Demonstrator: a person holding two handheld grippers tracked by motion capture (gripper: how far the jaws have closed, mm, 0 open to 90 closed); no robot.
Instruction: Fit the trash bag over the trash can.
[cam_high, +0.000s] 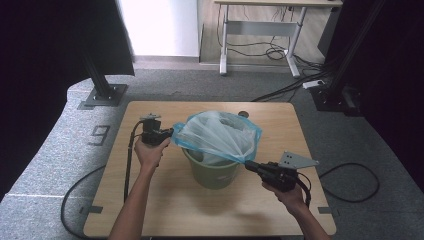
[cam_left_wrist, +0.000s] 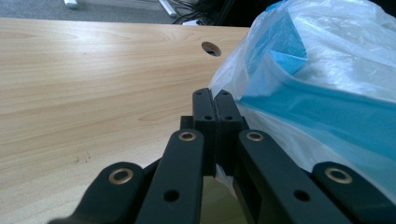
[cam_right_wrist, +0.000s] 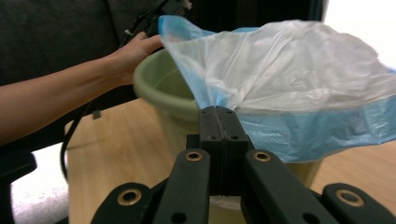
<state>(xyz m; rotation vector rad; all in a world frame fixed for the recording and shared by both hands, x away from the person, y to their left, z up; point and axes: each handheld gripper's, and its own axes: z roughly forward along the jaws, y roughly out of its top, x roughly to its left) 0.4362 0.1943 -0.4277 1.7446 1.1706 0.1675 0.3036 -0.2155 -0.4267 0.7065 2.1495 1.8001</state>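
A green bucket (cam_high: 214, 172) stands in the middle of the wooden table (cam_high: 150, 200). A translucent white bin bag with a blue rim (cam_high: 220, 135) is stretched above and into it. My left gripper (cam_high: 172, 135) is shut on the bag's rim at the bucket's left side; in the left gripper view the jaws (cam_left_wrist: 215, 109) are pressed together beside the bag (cam_left_wrist: 322, 70). My right gripper (cam_high: 248, 165) is shut on the rim at the bucket's front right; in the right gripper view the bag (cam_right_wrist: 289, 79) rises from the closed jaws (cam_right_wrist: 218, 122) over the bucket (cam_right_wrist: 163, 93).
A round cable hole (cam_high: 243, 114) sits near the table's far edge behind the bucket. Black cables trail off both sides of the table. A desk frame (cam_high: 260, 35) and black stands (cam_high: 102, 90) are on the floor beyond.
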